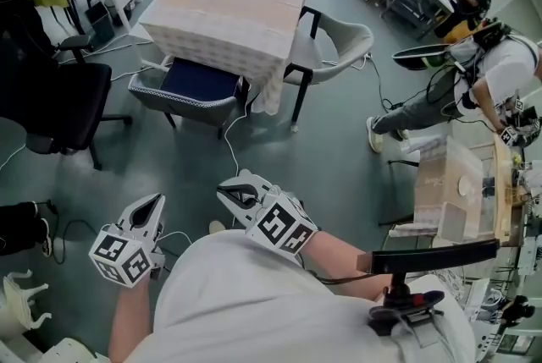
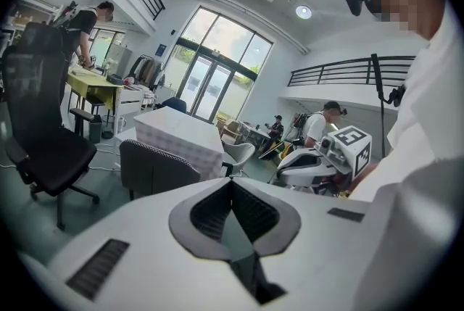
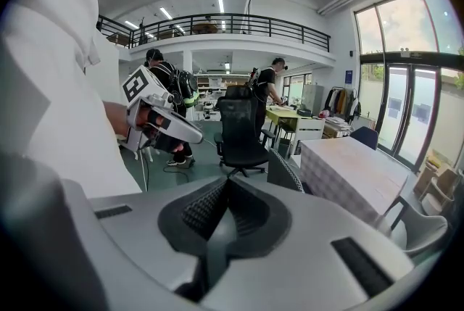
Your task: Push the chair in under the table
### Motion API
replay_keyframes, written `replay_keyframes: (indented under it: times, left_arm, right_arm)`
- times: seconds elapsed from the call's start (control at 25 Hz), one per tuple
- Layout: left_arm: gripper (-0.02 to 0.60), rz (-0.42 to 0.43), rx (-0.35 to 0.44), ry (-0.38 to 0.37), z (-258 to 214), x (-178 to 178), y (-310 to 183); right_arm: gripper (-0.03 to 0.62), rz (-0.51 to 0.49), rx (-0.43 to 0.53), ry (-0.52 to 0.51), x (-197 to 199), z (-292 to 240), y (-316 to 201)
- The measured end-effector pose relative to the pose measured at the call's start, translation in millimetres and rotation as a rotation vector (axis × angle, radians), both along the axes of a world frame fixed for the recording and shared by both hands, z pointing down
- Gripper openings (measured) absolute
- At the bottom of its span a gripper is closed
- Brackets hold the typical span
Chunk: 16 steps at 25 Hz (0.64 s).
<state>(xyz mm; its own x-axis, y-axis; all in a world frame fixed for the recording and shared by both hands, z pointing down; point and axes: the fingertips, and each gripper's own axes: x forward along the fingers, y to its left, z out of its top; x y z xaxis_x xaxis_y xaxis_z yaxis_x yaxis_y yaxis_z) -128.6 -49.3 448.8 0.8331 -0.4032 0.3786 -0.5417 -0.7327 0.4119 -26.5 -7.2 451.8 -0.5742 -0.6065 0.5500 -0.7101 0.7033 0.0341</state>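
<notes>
The left gripper (image 1: 151, 205) and right gripper (image 1: 229, 192) are both shut and hold nothing. The chair (image 1: 193, 85) sits far ahead of them, half out from the table (image 1: 229, 2). The push looks not done yet.

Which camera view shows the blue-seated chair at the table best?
The head view: the blue-seated chair shows seat and backrest from above, at the table. The left gripper view shows only its grey back; the right gripper view, just that back's edge.
</notes>
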Motion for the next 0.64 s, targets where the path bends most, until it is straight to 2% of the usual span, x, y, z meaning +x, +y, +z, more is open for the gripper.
replay_keyframes:
  times: [0.36,0.64]
  left_arm:
    - [0.011,-0.008,-0.038,-0.012,15.0,17.0,-15.6]
    - [0.018,-0.113,-0.124,-0.086,55.3,40.7,-60.2]
  right_arm:
    - [0.014,0.009,-0.006,0.000,18.6,0.8,-9.1]
    - [0.014,0.106,-0.019,-0.024,62.0,9.0,-13.7]
